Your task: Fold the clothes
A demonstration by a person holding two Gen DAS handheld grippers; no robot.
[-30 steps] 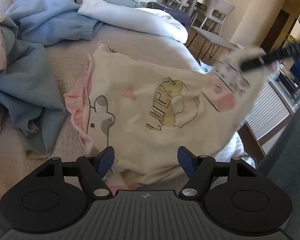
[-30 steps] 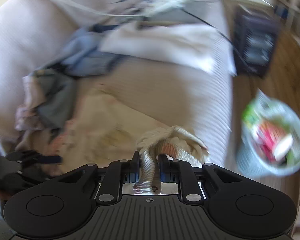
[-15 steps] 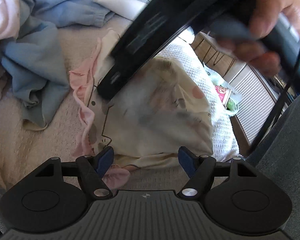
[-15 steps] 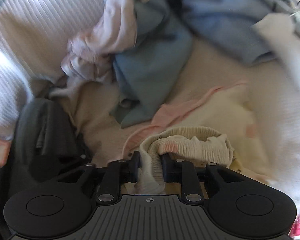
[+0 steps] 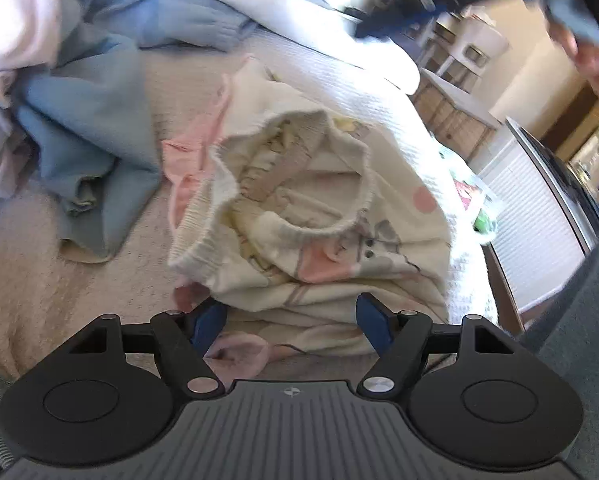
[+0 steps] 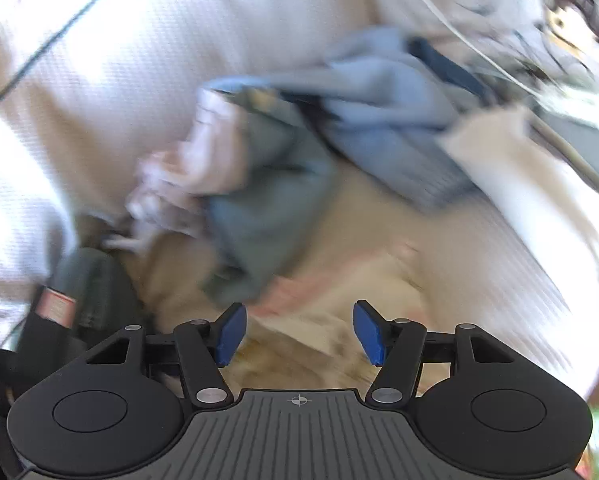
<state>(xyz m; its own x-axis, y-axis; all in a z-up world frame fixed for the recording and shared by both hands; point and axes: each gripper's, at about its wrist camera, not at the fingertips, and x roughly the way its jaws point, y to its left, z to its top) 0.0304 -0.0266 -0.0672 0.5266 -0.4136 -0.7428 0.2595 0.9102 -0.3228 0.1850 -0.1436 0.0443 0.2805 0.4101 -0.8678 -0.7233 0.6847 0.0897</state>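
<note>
At the near edge of the left wrist view, the left gripper [image 5: 291,320] has its jaws spread wide and empty, the blue pads [image 5: 373,322] hanging just over the near hem of the cream printed garment [image 5: 331,216] without pressing it. That garment lies bunched on the bed [image 5: 79,280], folded over on itself so that its ribbed opening gapes upward in the middle; pink dots and a small grey animal figure show on its right side, and a pink frilled edge [image 5: 191,148] peeks out at its left. Left of it, a blue garment [image 5: 87,120] lies crumpled, with a pale pink piece [image 5: 11,32] at the far left. Farther back lie a white folded piece [image 5: 315,24] and more blue cloth. At the far right a blurred hand [image 5: 595,60] grips a grey handle.

In the right wrist view, heavily blurred, the right gripper [image 6: 297,332] has jaws that have just been opening and now stand apart, nothing pinched between them; the cream garment [image 6: 311,344] lies below and beyond the pads. Beyond it sits the blue garment [image 6: 267,216], touching pale pink cloth [image 6: 203,160] at its left, and a white bedcover [image 6: 139,40] fills the far part.
</note>
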